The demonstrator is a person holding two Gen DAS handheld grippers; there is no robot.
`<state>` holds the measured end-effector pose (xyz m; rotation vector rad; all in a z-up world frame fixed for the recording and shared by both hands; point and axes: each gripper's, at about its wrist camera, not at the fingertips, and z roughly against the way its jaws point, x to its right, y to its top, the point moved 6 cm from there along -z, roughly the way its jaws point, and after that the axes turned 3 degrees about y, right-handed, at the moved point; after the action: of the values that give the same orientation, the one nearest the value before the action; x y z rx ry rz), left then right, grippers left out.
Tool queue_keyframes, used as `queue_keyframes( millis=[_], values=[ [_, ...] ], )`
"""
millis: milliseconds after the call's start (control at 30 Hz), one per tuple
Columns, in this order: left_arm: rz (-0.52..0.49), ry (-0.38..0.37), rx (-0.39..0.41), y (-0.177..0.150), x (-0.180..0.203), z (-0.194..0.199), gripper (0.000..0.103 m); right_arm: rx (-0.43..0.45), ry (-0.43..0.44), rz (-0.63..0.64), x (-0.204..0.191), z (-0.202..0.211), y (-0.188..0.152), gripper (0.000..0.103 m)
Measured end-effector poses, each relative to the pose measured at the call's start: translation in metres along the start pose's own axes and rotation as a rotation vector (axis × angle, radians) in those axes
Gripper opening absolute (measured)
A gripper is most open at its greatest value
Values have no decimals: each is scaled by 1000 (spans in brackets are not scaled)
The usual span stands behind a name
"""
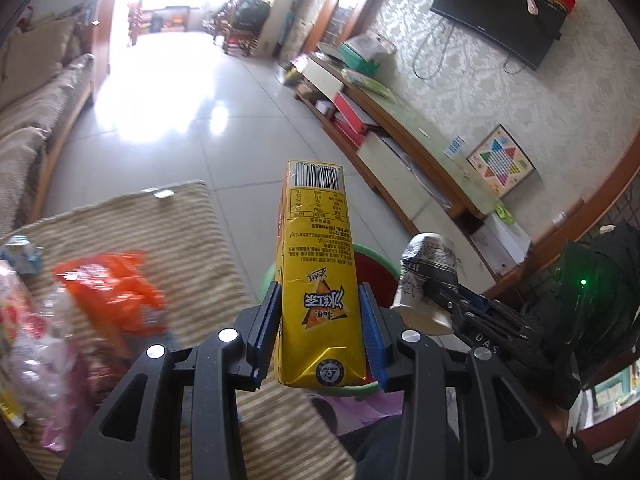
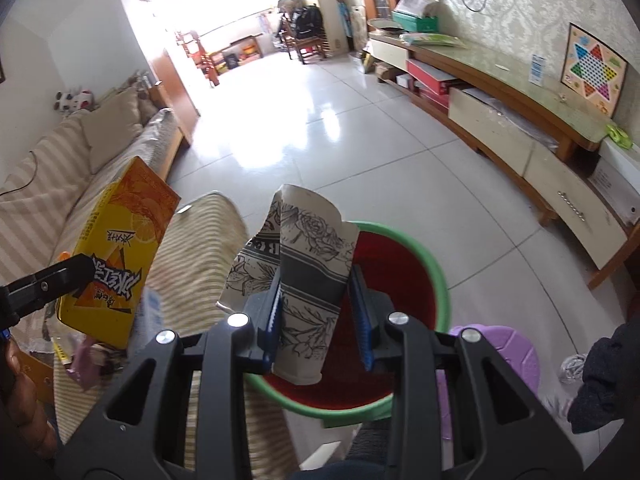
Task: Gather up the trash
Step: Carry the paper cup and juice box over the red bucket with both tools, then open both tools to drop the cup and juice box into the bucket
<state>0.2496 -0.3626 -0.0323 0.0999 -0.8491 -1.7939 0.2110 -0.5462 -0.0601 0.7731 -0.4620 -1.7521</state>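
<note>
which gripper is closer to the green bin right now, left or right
Right. The right gripper, shut on the crushed paper cup, hangs directly over the green bin. The left gripper, holding the yellow carton, sits off to the bin's left side.

Glossy tiled floor (image 2: 360,128), striped sofa (image 2: 60,176), patterned wallpaper (image 1: 460,92), wall-mounted television (image 1: 500,12).

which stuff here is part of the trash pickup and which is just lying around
Trash job: yellow drink carton in left gripper; crushed paper cup in right gripper; green bin; orange wrapper.

Bystanders: checkers board, TV, purple stool.
</note>
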Motion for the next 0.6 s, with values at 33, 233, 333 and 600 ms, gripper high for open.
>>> queue_keyframes(
  millis=[33,233,333,600],
  values=[
    [-1,-16,-16,-1,5,-10,36,-8,-9,-8,8,-3,-1,30],
    [46,-83,-95,-9,18,-58,36,-43,-33,-19,31,-21,-4,31],
    [74,-109,-118,-9,16,-72,36,-70,-27,-21,35,-31,-7,31],
    [155,-146,-109,1,4,-75,65,-57,-40,-34,38,-35,-8,78]
  ],
)
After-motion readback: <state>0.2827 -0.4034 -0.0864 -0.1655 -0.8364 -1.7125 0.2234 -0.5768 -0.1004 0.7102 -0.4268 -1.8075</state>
